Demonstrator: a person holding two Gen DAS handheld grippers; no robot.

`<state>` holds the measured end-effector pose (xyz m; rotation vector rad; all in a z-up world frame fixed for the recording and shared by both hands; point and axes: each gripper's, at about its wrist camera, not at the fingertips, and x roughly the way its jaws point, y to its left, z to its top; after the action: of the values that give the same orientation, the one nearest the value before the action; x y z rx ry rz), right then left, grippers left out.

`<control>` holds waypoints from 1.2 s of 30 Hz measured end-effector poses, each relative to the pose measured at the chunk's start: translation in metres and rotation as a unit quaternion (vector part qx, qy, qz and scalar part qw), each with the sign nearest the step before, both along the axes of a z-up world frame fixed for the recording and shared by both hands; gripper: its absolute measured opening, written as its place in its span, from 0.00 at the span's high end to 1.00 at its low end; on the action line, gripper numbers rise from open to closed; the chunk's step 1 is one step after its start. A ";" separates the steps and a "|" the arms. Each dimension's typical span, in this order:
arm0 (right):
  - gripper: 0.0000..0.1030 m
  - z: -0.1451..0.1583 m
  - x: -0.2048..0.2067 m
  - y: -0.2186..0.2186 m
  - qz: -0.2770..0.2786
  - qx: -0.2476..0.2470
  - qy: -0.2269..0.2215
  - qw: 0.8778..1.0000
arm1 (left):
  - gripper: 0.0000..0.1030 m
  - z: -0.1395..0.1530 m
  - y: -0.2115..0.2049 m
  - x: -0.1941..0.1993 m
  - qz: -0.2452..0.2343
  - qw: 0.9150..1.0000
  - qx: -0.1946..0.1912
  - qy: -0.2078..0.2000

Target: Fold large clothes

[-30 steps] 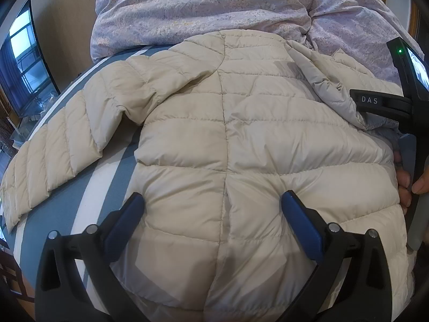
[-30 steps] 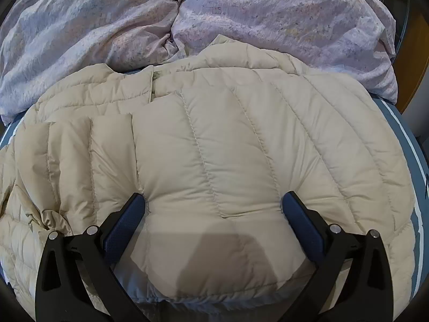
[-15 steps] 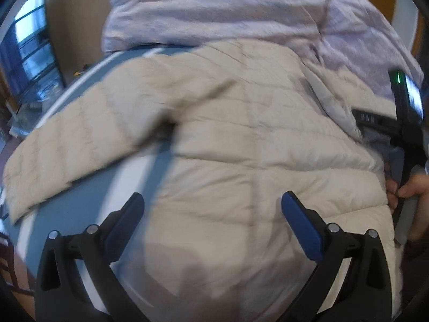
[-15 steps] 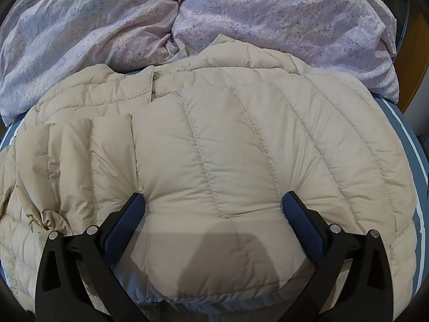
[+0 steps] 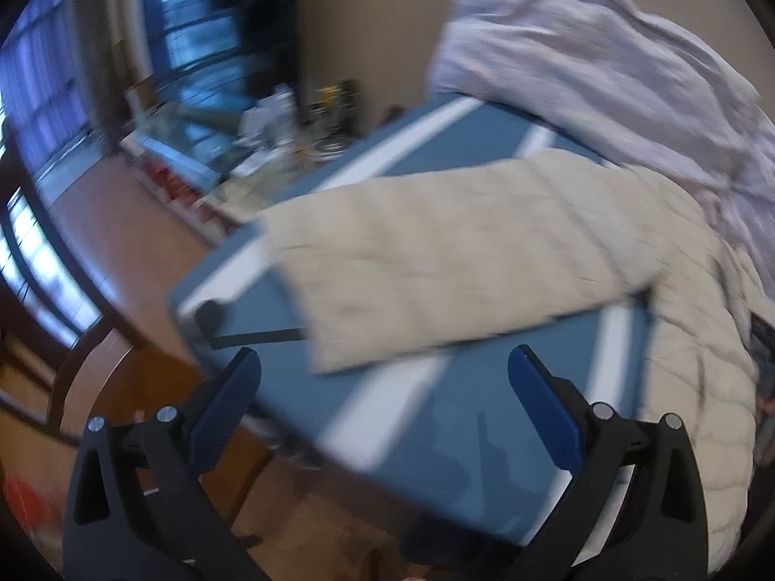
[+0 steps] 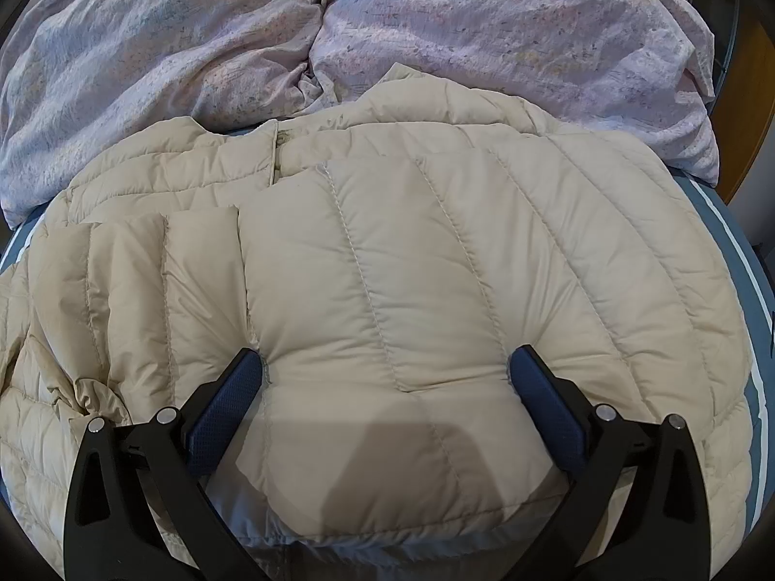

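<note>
Right hand-held gripper [image 6: 387, 387]: jaws spread wide, both pads pressed down into the folded body of the puffer jacket [image 6: 387, 252], gripping nothing. It's pinning, not pinching. Left hand-held gripper [image 5: 382, 387]: also wide, empty, hovering over bare striped sheet near the bed's [image 5: 465, 426] left edge, with the frame motion-blurred.

Where it lies: the jacket sits mid-bed, collar end toward the lilac duvet [image 6: 339, 38] bunched at the head of the bed. One side looks already folded over the body under your right gripper. The left sleeve [image 5: 436, 261] lies straight out toward the bed's left edge, flat on the sheet, cuff end just ahead of your left gripper.

Handling, my read:
- Light, soft, lofty. Down fill will spring back, so any fold needs pressing flat or it pops open.
- Shell looks like smooth nylon, so likely slippery. A shallow nip on one skin layer may slide off; bite across a quilted baffle or a stitched seam.
- No stiffness, so the sleeve will droop and drag if lifted by one point.

Where to take hold: the cuff end of that sleeve, jaws across its full thickness at the hem seam. Keep your right gripper weighting the body so the whole jacket doesn't skid on the sheet when the sleeve is drawn across.

Risk: the sleeve's cuff lies close to the bed edge; a missed grab could push it off.
</note>
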<state>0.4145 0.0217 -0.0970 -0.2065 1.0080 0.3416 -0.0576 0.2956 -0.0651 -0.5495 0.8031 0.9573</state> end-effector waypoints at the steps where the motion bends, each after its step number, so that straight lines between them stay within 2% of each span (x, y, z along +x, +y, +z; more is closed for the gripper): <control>1: 0.01 0.000 0.000 0.000 0.000 0.000 0.000 1.000 | 0.02 -0.001 0.007 -0.010 0.013 1.000 -0.005 -0.006; 5: 0.01 0.001 0.000 0.000 0.000 0.000 -0.001 1.000 | 0.02 -0.009 0.040 -0.046 0.062 0.995 -0.047 -0.055; 7: 0.01 0.001 0.000 -0.001 0.001 0.000 -0.001 1.000 | 0.02 -0.014 0.050 -0.053 0.076 0.992 -0.067 -0.071; 15: 0.01 0.002 -0.001 -0.001 0.001 0.000 -0.001 1.000 | 0.18 -0.026 0.067 -0.043 0.081 0.987 -0.097 -0.103; 24: 0.01 0.002 0.000 -0.001 0.001 0.000 -0.001 1.000 | 0.31 -0.026 0.067 -0.016 0.072 0.990 -0.085 -0.084; 36: 0.01 0.002 0.000 0.000 0.001 0.000 -0.001 1.000 | 0.32 -0.027 0.067 -0.007 0.065 0.991 -0.072 -0.092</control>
<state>0.4140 0.0212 -0.0950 -0.2077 1.0062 0.3442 -0.0646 0.3626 -0.0920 -0.8109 0.6796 0.9567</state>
